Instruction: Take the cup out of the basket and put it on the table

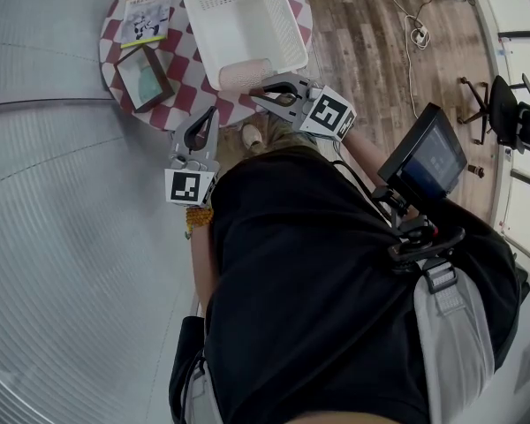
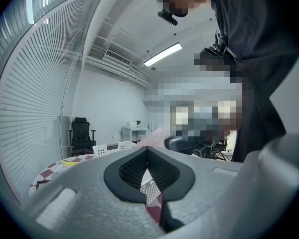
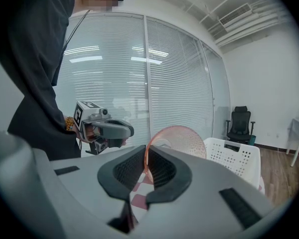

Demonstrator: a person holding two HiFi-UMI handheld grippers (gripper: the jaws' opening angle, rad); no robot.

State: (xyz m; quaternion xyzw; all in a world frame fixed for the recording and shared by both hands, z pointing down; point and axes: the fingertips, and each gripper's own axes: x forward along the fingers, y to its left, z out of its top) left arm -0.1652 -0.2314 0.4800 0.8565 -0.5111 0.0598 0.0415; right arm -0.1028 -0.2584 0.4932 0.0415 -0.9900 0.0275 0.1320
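Pinching the thin rim of the pink translucent plastic cup (image 3: pixel 182 138) with the right gripper (image 3: pixel 143 151), held it tilted at the near wall of the white perforated plastic basket (image 1: pixel 238 20), not yet down on the red-and-white checked round bench (image 1: pixel 172 104). Held the left gripper (image 2: pixel 147 151) pressed together on nothing, off the bench edge. Judged best: lifting clear of the basket wall, carrying over to bare checks, levelling the base before loosening. Could not read the print on the yellow-covered booklet (image 1: pixel 147 11).
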